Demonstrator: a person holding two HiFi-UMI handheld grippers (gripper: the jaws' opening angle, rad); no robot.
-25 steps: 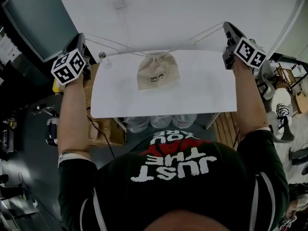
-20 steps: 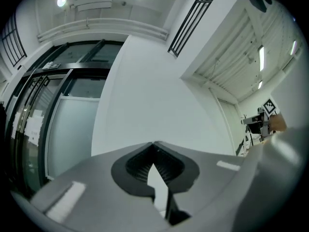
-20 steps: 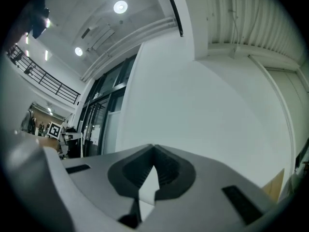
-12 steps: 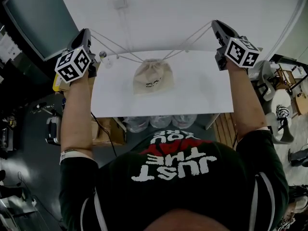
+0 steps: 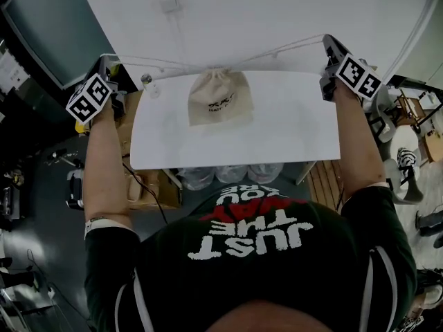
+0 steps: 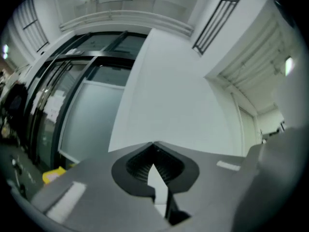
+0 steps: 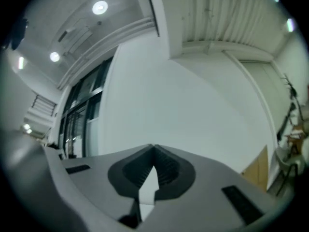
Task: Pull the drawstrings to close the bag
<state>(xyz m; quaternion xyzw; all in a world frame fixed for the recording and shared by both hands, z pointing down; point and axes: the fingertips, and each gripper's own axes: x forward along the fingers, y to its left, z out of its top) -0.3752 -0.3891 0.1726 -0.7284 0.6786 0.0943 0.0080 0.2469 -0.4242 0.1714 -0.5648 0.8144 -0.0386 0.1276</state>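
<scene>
A cream cloth bag (image 5: 220, 99) with dark print lies on the white table (image 5: 291, 137), its neck gathered at the far side. Two white drawstrings run taut from the neck. The left drawstring (image 5: 166, 65) goes to my left gripper (image 5: 108, 61) and the right drawstring (image 5: 277, 50) to my right gripper (image 5: 327, 41). Both grippers are out past the table's side edges, well away from the bag. In the left gripper view the left gripper (image 6: 153, 146) shows its jaws pressed together, as does the right gripper (image 7: 153, 149) in the right gripper view. The cord itself is hidden in both gripper views.
A small clear bottle (image 5: 147, 81) stands near the table's far left corner. Plastic bottles (image 5: 228, 175) and a cardboard box (image 5: 149, 189) sit below the near edge. Wooden slats (image 5: 325, 182) and chairs are at the right. A glass partition (image 6: 72, 115) faces the left gripper.
Both grippers have swung outward and lower in the head view since half a second ago. The drawstrings now lie flatter and straighter, and the bag has shifted slightly.
</scene>
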